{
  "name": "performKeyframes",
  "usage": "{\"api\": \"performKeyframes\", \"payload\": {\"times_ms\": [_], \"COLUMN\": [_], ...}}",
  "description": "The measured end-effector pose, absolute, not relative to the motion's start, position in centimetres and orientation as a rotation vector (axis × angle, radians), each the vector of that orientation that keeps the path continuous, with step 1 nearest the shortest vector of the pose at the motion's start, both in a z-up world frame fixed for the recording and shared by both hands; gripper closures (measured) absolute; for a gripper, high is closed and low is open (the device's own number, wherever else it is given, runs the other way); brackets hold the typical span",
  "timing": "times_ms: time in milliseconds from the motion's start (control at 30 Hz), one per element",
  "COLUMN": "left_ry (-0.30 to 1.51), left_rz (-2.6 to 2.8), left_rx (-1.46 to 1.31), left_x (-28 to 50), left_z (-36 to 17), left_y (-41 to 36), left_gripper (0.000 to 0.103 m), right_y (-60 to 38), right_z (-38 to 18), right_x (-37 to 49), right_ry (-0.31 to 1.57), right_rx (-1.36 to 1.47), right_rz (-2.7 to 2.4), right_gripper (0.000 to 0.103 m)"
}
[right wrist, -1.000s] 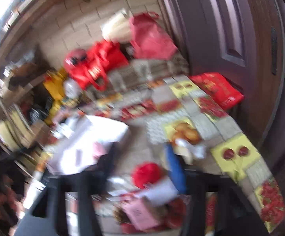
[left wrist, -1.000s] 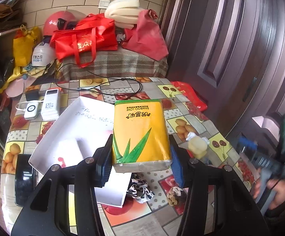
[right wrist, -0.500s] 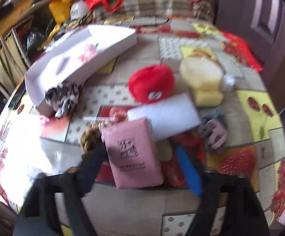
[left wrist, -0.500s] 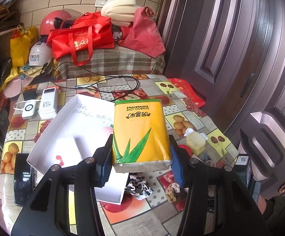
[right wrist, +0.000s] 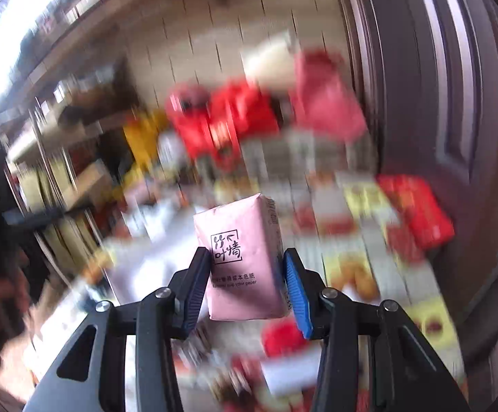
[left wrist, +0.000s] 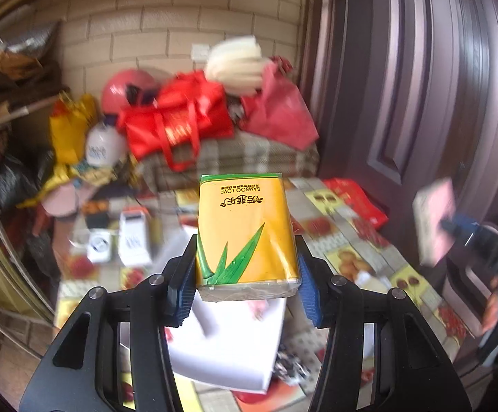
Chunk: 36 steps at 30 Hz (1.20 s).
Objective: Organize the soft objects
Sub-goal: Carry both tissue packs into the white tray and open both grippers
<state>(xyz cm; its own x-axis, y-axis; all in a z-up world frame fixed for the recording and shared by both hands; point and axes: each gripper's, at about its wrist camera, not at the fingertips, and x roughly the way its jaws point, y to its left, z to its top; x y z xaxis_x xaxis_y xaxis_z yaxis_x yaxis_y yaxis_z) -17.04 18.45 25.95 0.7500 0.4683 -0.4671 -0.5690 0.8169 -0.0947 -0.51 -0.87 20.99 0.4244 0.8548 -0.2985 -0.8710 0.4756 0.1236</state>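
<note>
My left gripper [left wrist: 245, 285] is shut on a yellow tissue pack [left wrist: 245, 233] with green leaves, held up above the white box [left wrist: 235, 343] on the table. My right gripper [right wrist: 247, 285] is shut on a pink tissue pack [right wrist: 242, 257] and holds it lifted above the table. That pink pack [left wrist: 432, 221] and the right gripper also show at the right edge of the left wrist view. A red plush [right wrist: 283, 338] lies on the table below the right gripper. The right wrist view is blurred by motion.
The table has a fruit-pattern cloth [left wrist: 351, 261]. A black-and-white fabric piece [left wrist: 291, 365] lies by the box. Power banks [left wrist: 132, 240] sit at the left. Red bags [left wrist: 180, 120] pile on a checked surface behind. A dark door [left wrist: 420, 103] stands at the right.
My right gripper closed on the pink tissue pack and lifted it off the table. My left gripper rose and tilted up with the yellow pack still held.
</note>
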Motion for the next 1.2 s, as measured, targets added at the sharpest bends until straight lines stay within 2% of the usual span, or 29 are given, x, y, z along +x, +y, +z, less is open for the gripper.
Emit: {"api": "performKeyframes", "payload": {"times_ms": [133, 267, 900, 1200], "left_ry": [0.407, 0.418, 0.476, 0.564], "left_rz": [0.615, 0.623, 0.63, 0.636], "left_rx": [-0.263, -0.298, -0.381, -0.467], "left_x": [-19.1, -19.8, -19.3, -18.2], "left_z": [27.1, 26.4, 23.1, 18.7], "left_y": [19.7, 20.7, 23.8, 26.7], "left_gripper": [0.052, 0.052, 0.052, 0.052], "right_y": [-0.4, 1.3, 8.2, 11.5], "right_z": [27.1, 28.8, 23.9, 19.4], "right_x": [-1.8, -2.7, -2.6, -2.0], "right_ry": [0.207, 0.182, 0.438, 0.594], "right_rx": [0.085, 0.155, 0.102, 0.045], "right_rz": [1.152, 1.21, 1.281, 1.28], "right_gripper": [0.059, 0.059, 0.059, 0.059]}}
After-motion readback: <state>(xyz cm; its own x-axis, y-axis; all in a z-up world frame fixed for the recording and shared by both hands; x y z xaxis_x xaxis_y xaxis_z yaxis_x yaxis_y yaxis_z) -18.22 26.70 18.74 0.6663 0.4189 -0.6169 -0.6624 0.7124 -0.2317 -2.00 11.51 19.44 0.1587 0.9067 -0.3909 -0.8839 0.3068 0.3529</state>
